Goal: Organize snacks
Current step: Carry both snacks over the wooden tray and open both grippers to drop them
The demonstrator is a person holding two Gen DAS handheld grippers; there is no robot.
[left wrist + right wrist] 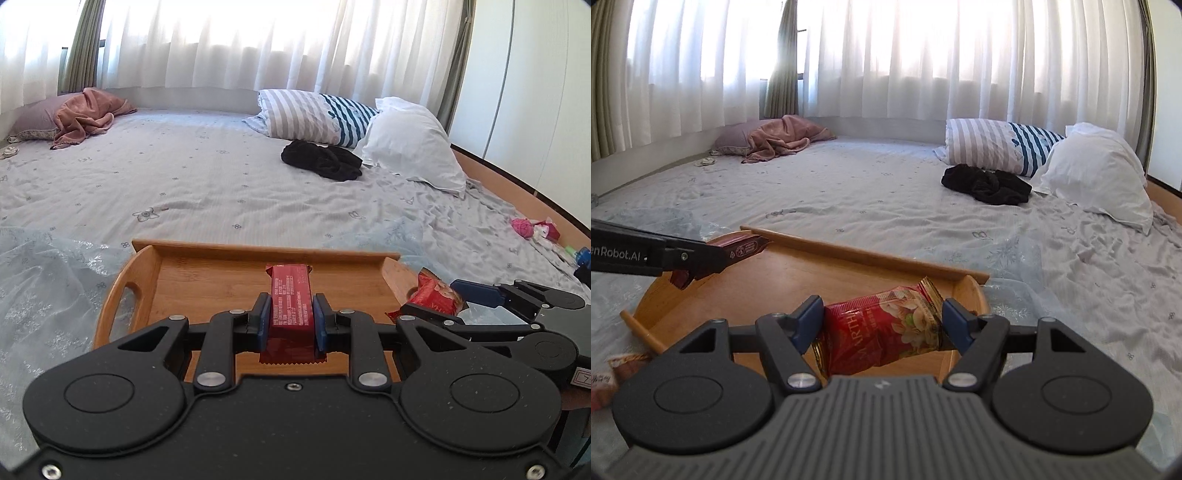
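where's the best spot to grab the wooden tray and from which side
Take the wooden tray by the cut-out handle in its raised, curved left end wall, coming from the left. The slot gives one claw finger a way through the wall. Both claws currently hold snacks.

Home bedroom. Wide bed (pixel 221 177) filling view, wrinkled grey patterned sheet covering it. Pillows lying at far side: striped pillow (pixel 314 116), white pillow (pixel 410 147), mauve pillow (pixel 31 122) with pink blanket (pixel 88 114) bunched on it. Black garment (pixel 321 160) lying loose. Sheer curtains (pixel 221 40) glowing with daylight behind. Wooden tray (pixel 207 273) sitting on bedding.
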